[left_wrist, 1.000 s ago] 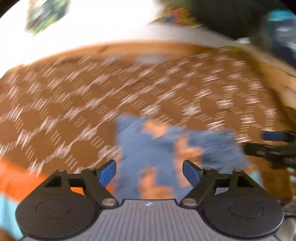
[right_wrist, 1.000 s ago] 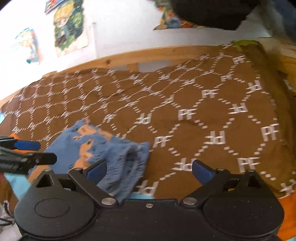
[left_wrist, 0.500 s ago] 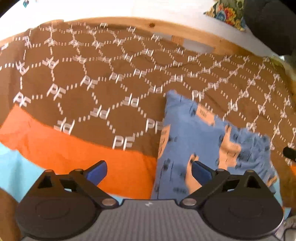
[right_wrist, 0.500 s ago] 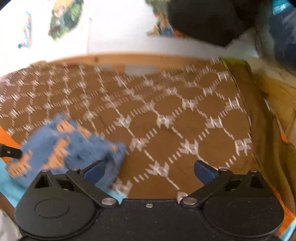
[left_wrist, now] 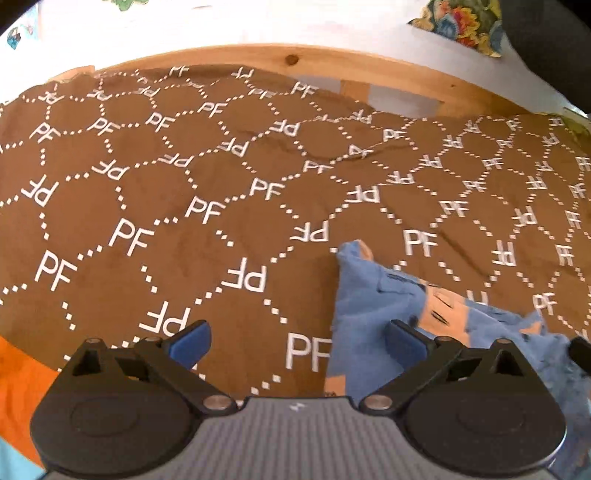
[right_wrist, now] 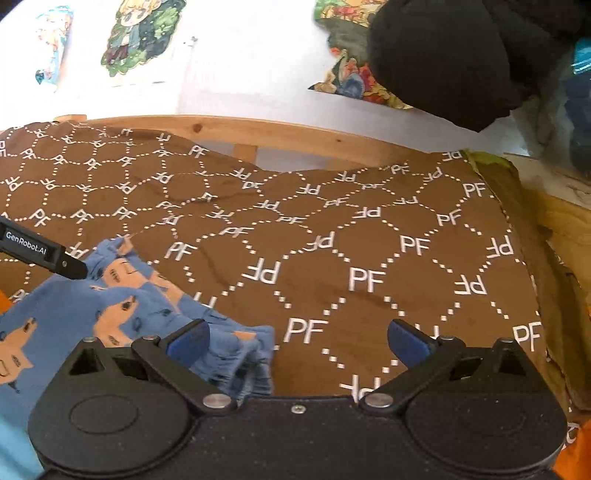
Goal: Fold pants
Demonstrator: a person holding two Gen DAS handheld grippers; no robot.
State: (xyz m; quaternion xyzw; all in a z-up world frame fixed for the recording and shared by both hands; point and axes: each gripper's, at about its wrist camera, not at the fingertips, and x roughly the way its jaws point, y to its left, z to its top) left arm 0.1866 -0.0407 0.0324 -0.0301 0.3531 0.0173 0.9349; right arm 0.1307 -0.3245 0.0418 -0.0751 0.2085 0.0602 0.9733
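Small blue pants (left_wrist: 373,306) with orange animal prints lie folded on the brown patterned blanket (left_wrist: 221,184). In the left wrist view they sit at the lower right, partly behind my right blue pad. My left gripper (left_wrist: 297,341) is open, nothing between its pads, hovering over bare blanket beside the pants' left edge. In the right wrist view the pants (right_wrist: 122,306) lie at the lower left. My right gripper (right_wrist: 297,339) is open and empty, its left pad over the pants' crumpled right end. The left gripper's finger (right_wrist: 44,253) shows at the left edge there.
A wooden bed rail (left_wrist: 314,62) runs along the blanket's far side, with a white wall and posters (right_wrist: 144,33) behind. A dark bundle (right_wrist: 443,59) hangs at the upper right. Orange sheet (left_wrist: 18,387) shows at the near left edge.
My left gripper swung left off the pants, so they slid to the right of its view, and its jaws widened. The right view shifted slightly; the pants stay at its lower left.
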